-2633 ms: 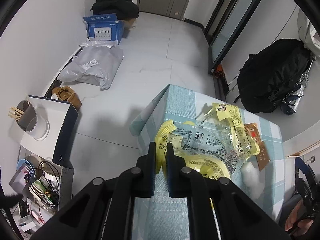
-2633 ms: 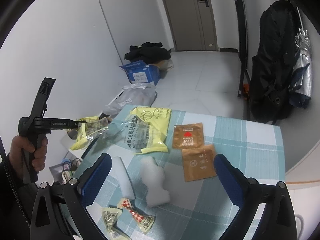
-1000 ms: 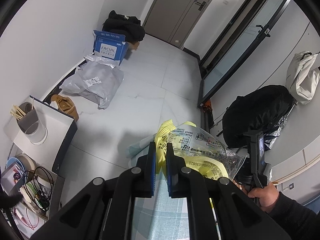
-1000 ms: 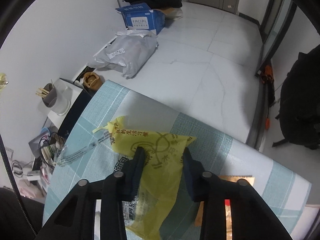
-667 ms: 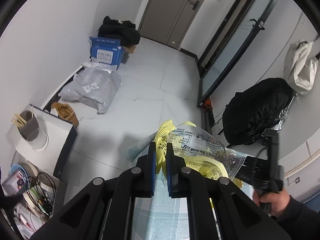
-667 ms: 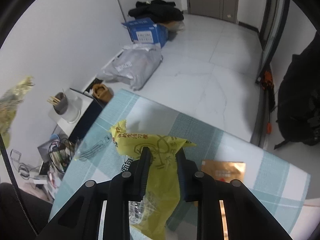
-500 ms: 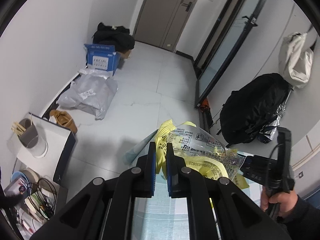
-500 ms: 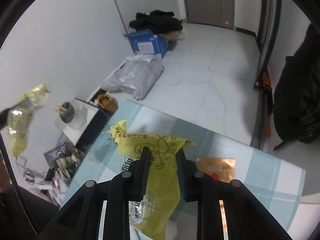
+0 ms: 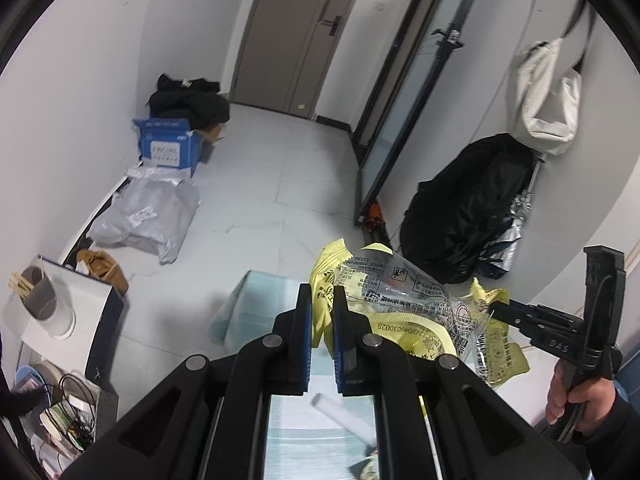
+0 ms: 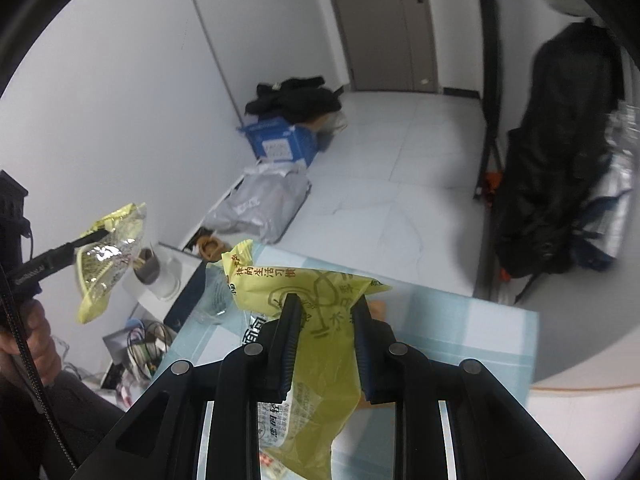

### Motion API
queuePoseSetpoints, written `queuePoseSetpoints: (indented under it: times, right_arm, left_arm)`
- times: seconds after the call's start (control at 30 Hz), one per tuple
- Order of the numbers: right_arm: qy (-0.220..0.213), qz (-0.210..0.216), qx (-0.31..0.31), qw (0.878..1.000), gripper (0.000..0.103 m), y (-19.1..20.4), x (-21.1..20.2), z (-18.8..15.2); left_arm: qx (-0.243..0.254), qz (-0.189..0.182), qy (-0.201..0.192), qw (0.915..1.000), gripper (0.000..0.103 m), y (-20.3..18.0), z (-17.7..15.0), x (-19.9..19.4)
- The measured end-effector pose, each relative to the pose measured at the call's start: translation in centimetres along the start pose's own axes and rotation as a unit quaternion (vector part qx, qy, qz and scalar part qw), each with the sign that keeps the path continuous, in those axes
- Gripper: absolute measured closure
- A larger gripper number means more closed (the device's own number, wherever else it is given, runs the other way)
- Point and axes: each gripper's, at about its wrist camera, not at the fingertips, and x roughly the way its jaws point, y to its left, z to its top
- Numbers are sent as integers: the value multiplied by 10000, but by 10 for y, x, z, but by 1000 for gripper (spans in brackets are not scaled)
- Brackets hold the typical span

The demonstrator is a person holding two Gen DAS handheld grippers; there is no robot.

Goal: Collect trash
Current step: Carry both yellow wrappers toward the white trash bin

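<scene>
Both pairs of jaws are clamped on plastic trash and held up above the table. On the left gripper (image 9: pixel 321 307), the two blue-lined fingers (image 9: pixel 304 320) stand almost together, pinching the yellow edge of a crumpled clear-and-yellow printed snack wrapper (image 9: pixel 400 312); the rest of that wrapper fans out to the right of the fingertips, clear of the table. The right wrist view shows the same wrapper (image 10: pixel 106 256) dangling from the left gripper's tip at the far left, off the table's edge, with the person's left hand (image 10: pixel 28 344) below it. The right gripper (image 10: pixel 326 312) has its dark ribbed fingers (image 10: pixel 288 332) a little apart, pressed against either side of a large yellow plastic bag with printed characters (image 10: pixel 308 292); the bag's top edge sticks up past the fingertips and its body hangs down between the fingers toward the camera. In the left wrist view that gripper (image 9: pixel 494 312) reaches in from the right, gripped by the person's right hand (image 9: pixel 576 396), with the yellow bag (image 9: pixel 500 352) bunched at its tip just beside the wrapper. Below both lies the table with a pale blue checked cloth (image 10: pixel 460 320), and a white foam piece (image 9: pixel 344 414) rests on it.
</scene>
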Motion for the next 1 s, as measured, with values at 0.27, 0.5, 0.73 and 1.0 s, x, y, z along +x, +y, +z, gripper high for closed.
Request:
queuePoseSetpoints:
  times: [0.27,0.5,0.73,1.0]
  right_arm:
    - [-555,-134,223,9981,79,-36,-81,-11]
    - [-1010,-375,414,9933,79,-72,-153,-19]
    - [-1453,-776,1005,9812,79,-130,-232,-50]
    - [-1875,-1247,1610,9609,79,-183,-307,-99]
  left_arm:
    - [40,-449,-204,9988,98,-46,-3,-12]
    - [413,-725,-419,9956,98,-105,3,-29]
    - [766,-1226,-496,9882,98,-171,5,-39]
    - [1344,-1840,-390,9729,98,-260,-15,-40]
